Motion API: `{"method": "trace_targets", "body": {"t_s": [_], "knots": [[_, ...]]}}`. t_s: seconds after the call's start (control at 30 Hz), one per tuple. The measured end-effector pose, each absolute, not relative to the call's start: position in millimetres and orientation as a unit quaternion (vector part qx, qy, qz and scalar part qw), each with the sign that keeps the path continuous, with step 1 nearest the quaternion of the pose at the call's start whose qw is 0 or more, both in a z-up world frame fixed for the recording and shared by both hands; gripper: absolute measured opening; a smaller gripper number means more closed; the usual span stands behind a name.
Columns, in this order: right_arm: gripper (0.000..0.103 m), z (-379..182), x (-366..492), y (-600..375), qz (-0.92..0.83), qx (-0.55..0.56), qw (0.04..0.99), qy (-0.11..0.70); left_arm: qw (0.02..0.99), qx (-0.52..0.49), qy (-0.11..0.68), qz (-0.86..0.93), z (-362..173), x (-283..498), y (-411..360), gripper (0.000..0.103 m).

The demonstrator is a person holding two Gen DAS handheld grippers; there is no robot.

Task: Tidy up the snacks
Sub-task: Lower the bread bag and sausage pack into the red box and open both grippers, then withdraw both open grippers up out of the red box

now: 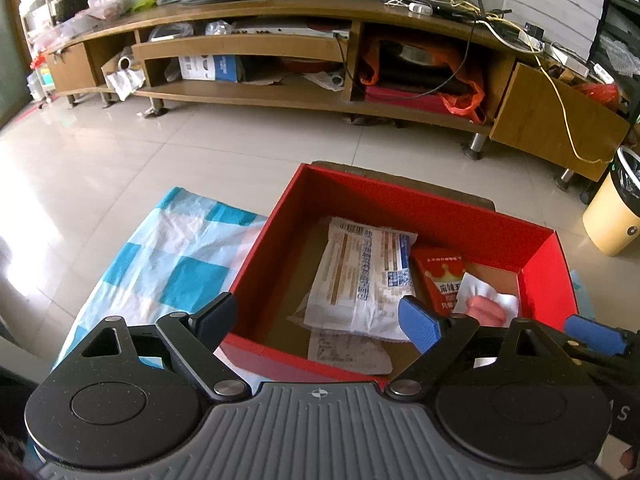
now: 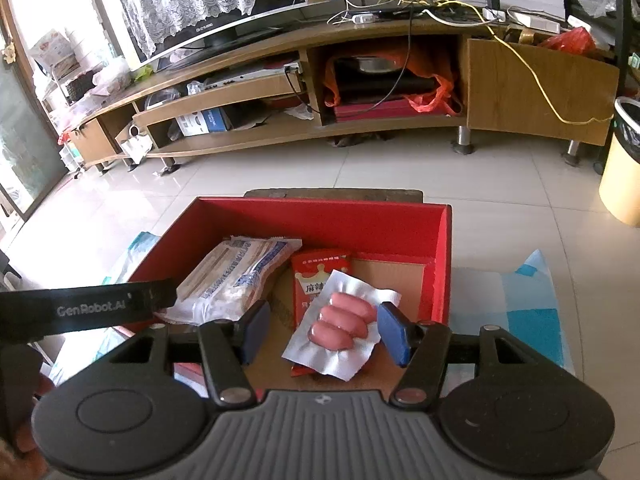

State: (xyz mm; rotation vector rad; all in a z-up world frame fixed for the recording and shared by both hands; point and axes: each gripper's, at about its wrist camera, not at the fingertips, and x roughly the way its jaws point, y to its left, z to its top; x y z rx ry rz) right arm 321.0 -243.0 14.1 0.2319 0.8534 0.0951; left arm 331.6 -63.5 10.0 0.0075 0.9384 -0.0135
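Both grippers hover with fingers spread wide, empty: the left gripper (image 1: 316, 318) above the red box (image 1: 400, 204); the right gripper (image 2: 320, 330) straddling the sausage pack (image 2: 340, 324).

Bright daylight enters from the left and glares off the floor tiles (image 1: 60, 168), washing them white. Both views are sharp at centre and bend strongly at the edges, curving the TV stand (image 2: 360, 128). Corners darken.
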Motion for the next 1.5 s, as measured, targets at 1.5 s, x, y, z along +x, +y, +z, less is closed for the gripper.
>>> {"method": "trace_targets", "body": {"t_s": [1.5], "knots": [[0.062,13,246,-219,0.073,0.091,0.891,0.438,0.864,0.025,0.501,-0.034,-4,241,-34,0.096]]}}
